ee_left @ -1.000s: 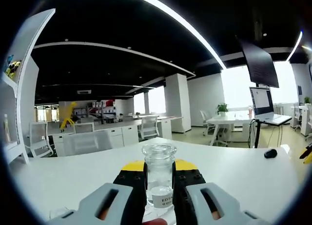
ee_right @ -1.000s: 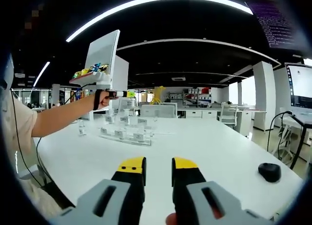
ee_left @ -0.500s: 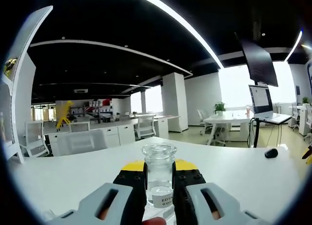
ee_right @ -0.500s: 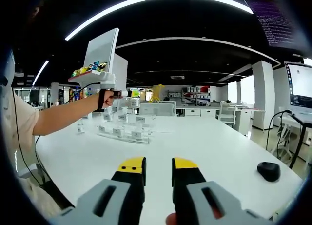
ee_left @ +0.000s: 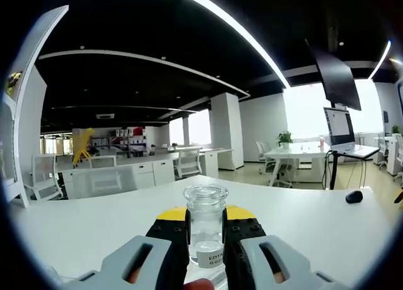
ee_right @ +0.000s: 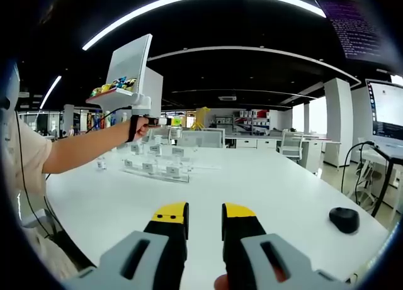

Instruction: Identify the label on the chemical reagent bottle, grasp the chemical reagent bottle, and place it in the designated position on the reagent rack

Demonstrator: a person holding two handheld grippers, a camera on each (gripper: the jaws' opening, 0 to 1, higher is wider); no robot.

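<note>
Glass reagent bottle [ee_left: 205,230], labelled EDTA, is kept clamped upright in the left tool [ee_left: 206,230], lifted slightly higher above the white table [ee_left: 302,221] and away from the rack [ee_right: 154,168], while the right tool [ee_right: 204,224] is held slightly open and empty.

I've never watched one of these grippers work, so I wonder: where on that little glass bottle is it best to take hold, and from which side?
On the straight body below the neck, from the side, as the left gripper does now. The reagent bottle stands upright with a wide flared rim, so jaws on its two opposite walls sit under that rim. This probably keeps it from slipping, and its label faces the camera.
</note>
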